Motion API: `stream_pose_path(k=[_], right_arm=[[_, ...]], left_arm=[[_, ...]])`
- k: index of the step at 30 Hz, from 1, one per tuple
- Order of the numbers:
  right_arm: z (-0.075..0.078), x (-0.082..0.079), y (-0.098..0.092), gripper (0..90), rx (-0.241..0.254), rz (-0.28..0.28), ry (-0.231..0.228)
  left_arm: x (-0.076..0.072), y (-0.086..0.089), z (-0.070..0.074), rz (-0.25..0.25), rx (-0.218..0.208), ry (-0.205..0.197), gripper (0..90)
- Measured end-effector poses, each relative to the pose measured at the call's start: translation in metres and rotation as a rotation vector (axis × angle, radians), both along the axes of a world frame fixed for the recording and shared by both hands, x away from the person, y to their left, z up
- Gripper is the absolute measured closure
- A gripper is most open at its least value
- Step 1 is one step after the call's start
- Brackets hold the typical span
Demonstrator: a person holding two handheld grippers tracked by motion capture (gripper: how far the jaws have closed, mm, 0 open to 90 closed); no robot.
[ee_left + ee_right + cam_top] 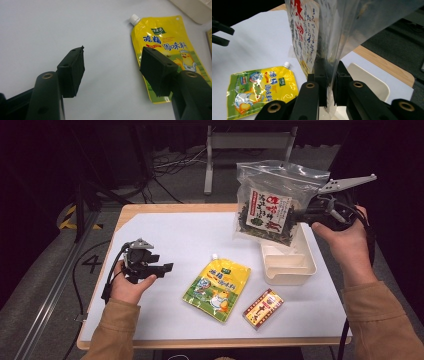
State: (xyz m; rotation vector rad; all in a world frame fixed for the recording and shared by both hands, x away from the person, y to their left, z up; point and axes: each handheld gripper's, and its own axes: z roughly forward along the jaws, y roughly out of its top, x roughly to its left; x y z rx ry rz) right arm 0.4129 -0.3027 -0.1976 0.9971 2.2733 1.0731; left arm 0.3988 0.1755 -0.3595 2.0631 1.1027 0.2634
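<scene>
- The right gripper is clamped on the clear bag of dark dried greens, held in the air over the white bin at about two o'clock on the table.
- In the right gripper view the jaws pinch the bag's thin film edge — a side grip, with the contents hanging free beside it.
- Judged by its looks, the bag is light, soft and crinkly; the film is slick, so a pinch on bare plastic could slip or tear. The sealed edge seems the safer hold.
- The left gripper rests at nine o'clock, jaws standing apart with nothing between them.
- Its own view looks toward the yellow spouted pouch — flat, floppy, glossy; best taken by an edge or near the cap.
- A small red packet lies at five o'clock.
</scene>
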Motion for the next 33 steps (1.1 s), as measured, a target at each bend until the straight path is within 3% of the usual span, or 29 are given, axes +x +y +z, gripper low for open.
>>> stream_pose_path(k=[20, 33], right_arm=[[-0.018, 0.026, -0.03, 83.7, -0.015, -0.088, -0.007], [-0.034, 0.039, -0.048, 83.4, -0.015, -0.156, 0.029]], left_arm=[[0.003, 0.002, -0.005, -0.008, 0.02, 0.028, 35.8], [0.005, 0.001, -0.008, -0.014, 0.03, 0.043, 35.4]])
